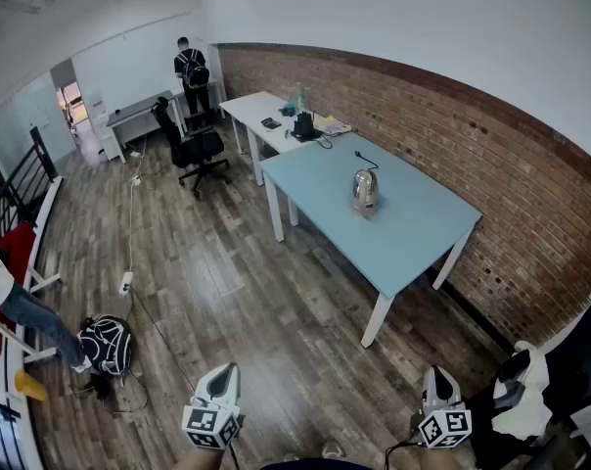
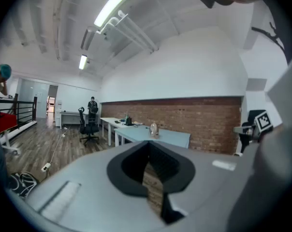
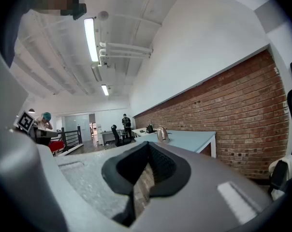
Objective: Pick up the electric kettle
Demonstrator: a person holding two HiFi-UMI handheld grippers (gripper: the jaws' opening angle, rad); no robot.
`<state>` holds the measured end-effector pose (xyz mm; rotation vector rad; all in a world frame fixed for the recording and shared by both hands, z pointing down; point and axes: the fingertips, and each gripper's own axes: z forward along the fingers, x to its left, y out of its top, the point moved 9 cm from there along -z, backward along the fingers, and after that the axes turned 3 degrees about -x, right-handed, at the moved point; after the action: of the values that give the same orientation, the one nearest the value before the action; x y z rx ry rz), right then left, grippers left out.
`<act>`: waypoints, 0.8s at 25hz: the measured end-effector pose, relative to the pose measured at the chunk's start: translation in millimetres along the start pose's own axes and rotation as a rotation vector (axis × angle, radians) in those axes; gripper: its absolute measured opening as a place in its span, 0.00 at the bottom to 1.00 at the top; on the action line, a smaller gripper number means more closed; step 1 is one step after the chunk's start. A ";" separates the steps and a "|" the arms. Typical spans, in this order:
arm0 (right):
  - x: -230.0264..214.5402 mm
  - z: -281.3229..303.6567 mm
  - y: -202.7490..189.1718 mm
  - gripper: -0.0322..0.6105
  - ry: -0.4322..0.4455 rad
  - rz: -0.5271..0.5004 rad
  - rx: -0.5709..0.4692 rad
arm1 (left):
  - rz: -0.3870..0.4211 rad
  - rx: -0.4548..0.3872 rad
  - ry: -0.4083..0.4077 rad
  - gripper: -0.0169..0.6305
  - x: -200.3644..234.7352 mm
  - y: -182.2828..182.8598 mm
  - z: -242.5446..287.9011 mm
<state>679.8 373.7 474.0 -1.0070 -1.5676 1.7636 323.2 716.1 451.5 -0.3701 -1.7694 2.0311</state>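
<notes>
A wood-plank floor (image 1: pixel 237 292) fills most of the head view, and a long red-brick wall (image 1: pixel 472 135) runs down its right side under white plaster. Beside that wall stands a pale blue rectangular counter on white legs (image 1: pixel 413 228). A white counter of much the same build (image 1: pixel 251 109) butts against its far end and carries a few small dark things, too distant to name with any confidence. A black wheeled office chair (image 1: pixel 200 150) stands on the floor just left of the white counter. Beyond it a person in dark clothes with a backpack (image 1: pixel 190 70) faces the far wall. A black-and-white bag (image 1: pixel 105 344) lies on the floor at the lower left.

At the bottom edge are the two tools, well apart from both counters. The grey left hand-held gripper (image 1: pixel 222 372) has its dark pads pressed together at the tips with nothing between them. The grey right hand-held gripper (image 1: pixel 434 370) is likewise pressed together and empty, and each carries its marker cube.

The shiny steel electric kettle (image 1: pixel 364 190) stands upright near the middle of the blue counter, far ahead of both tools and untouched. A thin dark cord (image 1: pixel 366 160) lies on the counter just behind it. A white power strip (image 1: pixel 125 282) lies on the floor at the left, on a pale cable.
</notes>
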 end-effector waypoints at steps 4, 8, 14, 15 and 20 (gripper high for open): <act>-3.7 0.8 -9.7 0.05 0.014 0.003 0.023 | 0.003 0.025 -0.003 0.03 -12.1 -9.5 5.0; -10.5 3.2 -13.6 0.05 0.045 0.000 0.042 | 0.007 0.032 0.006 0.03 -20.8 -9.0 7.4; -23.9 22.6 -13.1 0.05 0.088 -0.003 0.066 | 0.018 0.020 0.047 0.03 -23.8 -0.4 18.2; -27.1 27.5 -14.7 0.05 0.097 -0.006 0.076 | 0.020 0.015 0.054 0.03 -25.6 0.8 22.1; -42.6 48.2 -19.2 0.05 0.158 -0.036 0.111 | 0.028 0.014 0.071 0.03 -40.4 -1.9 39.2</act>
<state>662.2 315.0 501.3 -1.0311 -1.3669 1.6841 340.8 662.8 456.6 -0.4600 -1.7160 2.0225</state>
